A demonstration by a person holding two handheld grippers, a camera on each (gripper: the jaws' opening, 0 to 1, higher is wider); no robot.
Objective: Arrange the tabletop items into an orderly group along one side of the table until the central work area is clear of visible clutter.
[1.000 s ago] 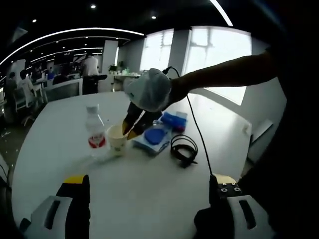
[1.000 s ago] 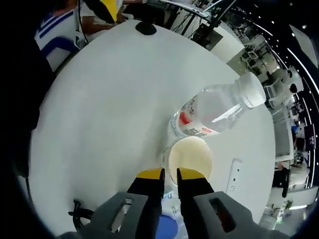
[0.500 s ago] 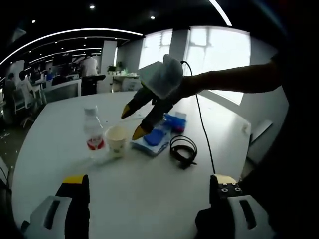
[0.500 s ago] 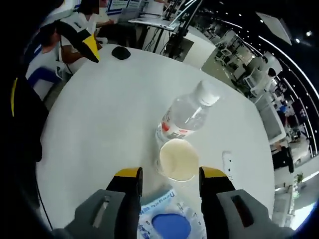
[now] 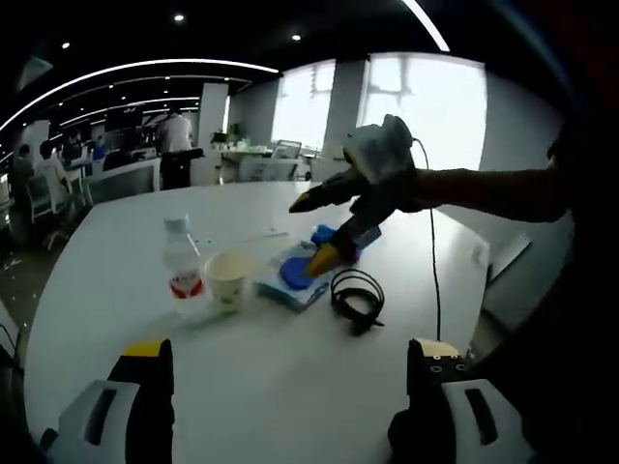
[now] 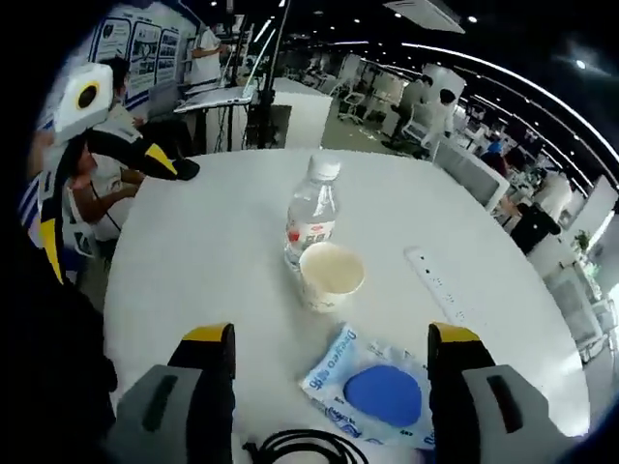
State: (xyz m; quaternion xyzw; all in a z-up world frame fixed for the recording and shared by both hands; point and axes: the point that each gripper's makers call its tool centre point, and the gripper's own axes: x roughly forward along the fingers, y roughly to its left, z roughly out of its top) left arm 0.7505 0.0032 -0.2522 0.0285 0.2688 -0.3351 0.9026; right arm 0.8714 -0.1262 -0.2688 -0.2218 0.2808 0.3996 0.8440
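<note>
We're hovering both grippers, fingers wide, empty; bottle (image 6: 311, 215), cup (image 6: 330, 275), packet (image 6: 372, 390) grouped; cable (image 5: 357, 296) still loose.

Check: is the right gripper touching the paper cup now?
Apart. In the right gripper view the right gripper has its jaws open wide, and bare table shows between them and the paper cup.

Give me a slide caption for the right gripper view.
Open right gripper above a paper cup, water bottle and blue packet on a white table.
</note>
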